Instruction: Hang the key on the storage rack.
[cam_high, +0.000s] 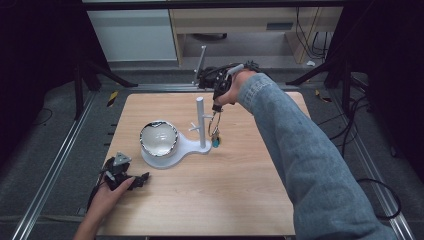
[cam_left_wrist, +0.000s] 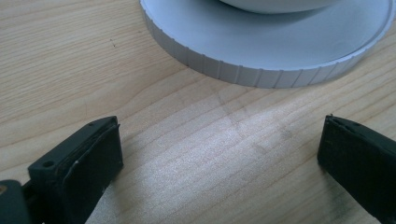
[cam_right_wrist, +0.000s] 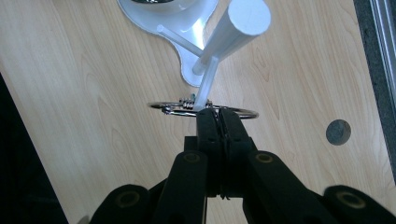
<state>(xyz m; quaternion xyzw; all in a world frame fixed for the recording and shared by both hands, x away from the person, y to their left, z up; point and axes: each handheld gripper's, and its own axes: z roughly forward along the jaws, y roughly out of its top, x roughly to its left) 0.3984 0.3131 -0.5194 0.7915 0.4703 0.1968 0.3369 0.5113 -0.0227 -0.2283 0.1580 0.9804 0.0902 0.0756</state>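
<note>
Right now my right gripper (cam_right_wrist: 217, 114) pinches a key ring (cam_right_wrist: 243, 112) beside the stand (cam_high: 200, 120) peg; my left gripper (cam_left_wrist: 219, 144) rests wide open, empty, near the base.

Light wood table (cam_high: 200, 200) w/ 1 white stand (cam_high: 185, 147) on it, left gripper (cam_high: 142, 178) resting near front-left corner.

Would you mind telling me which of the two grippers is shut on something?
The right gripper, by the white stand: its fingers pinch a key ring. The left gripper rests open on the table.
</note>
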